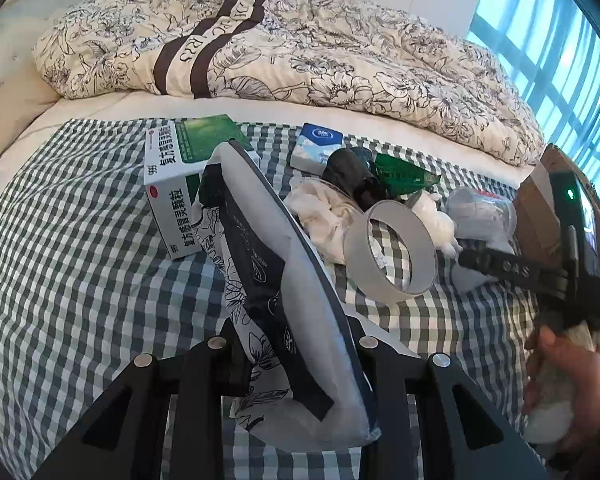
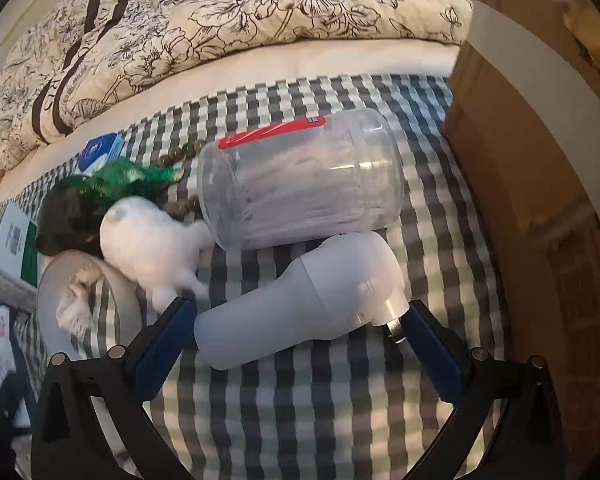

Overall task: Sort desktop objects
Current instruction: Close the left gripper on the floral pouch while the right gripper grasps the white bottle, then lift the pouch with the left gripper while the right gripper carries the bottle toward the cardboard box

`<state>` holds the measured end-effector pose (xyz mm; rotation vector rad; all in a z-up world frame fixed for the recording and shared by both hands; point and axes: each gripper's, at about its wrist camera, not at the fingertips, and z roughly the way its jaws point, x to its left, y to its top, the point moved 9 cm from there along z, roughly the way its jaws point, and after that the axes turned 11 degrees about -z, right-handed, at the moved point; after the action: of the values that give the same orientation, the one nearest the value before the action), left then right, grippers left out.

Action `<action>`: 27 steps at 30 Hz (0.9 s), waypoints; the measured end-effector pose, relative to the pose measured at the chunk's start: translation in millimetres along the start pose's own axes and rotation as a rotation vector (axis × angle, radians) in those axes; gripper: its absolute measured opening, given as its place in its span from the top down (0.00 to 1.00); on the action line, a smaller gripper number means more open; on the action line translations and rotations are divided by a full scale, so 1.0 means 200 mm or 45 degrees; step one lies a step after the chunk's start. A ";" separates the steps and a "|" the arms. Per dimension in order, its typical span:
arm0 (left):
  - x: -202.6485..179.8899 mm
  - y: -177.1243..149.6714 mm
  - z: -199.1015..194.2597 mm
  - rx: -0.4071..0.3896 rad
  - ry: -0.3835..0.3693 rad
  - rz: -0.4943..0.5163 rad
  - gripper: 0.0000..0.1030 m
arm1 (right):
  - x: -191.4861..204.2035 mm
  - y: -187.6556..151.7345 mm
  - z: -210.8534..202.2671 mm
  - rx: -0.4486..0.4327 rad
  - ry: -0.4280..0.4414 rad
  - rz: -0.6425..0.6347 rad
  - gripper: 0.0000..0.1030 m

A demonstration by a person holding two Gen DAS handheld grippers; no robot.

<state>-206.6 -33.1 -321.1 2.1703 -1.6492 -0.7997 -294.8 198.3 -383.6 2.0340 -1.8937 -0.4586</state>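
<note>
A green-and-white checked cloth covers the surface under both grippers; past its far edge lies a cream sheet, then a rumpled floral quilt with dark stripes, and a bright window off to the far right. In the left wrist view, the left gripper has its fingers drawn in against a flat pouch, dark blue and white with line-drawn leaves, which rises tilted from between them. Just beyond the pouch to the left sits a green-and-white medicine box; ahead and right of the pouch a roll of tape stands on edge, with crumpled white tissue, a dark bundle, a green wrapper and a small blue-and-white pack farther on. At the far right a hand holds the other tool. In the right wrist view, the right gripper is spread wide, its blue fingers on either side of a white bottle-shaped device lying on the cloth; the right finger is at the metal tip, but whether either truly touches cannot be told. Just beyond it lies a clear plastic jar with a red label, on its side, touching the device. A white fluffy thing rests to the left, and a cardboard box stands to the right.
</note>
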 end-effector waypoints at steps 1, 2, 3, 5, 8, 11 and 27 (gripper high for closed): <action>0.00 0.00 0.00 -0.001 0.000 0.001 0.72 | 0.00 0.01 0.01 -0.009 -0.002 -0.006 0.00; 0.00 0.00 -0.01 -0.002 0.000 0.001 0.73 | 0.00 0.02 0.01 -0.022 -0.006 -0.017 0.00; 0.00 -0.01 -0.01 -0.002 -0.001 -0.001 0.72 | 0.00 0.02 0.01 -0.031 -0.009 -0.032 0.00; 0.01 0.00 -0.02 -0.004 0.002 -0.006 0.72 | 0.01 0.03 0.00 -0.051 0.002 -0.063 0.00; 0.02 0.00 -0.03 -0.005 0.005 -0.012 0.72 | -0.01 0.00 -0.03 -0.072 0.032 -0.094 0.00; 0.02 0.00 -0.04 -0.007 0.005 -0.013 0.72 | -0.01 -0.05 -0.09 -0.099 0.047 -0.126 0.00; -0.05 0.05 -0.26 -0.106 -0.009 0.009 0.72 | 0.08 -0.07 -0.58 -0.333 0.108 -0.276 0.00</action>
<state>-186.3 -31.6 -271.7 2.1065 -1.5964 -0.8590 -229.4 186.2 -285.8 2.0527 -1.4847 -0.6273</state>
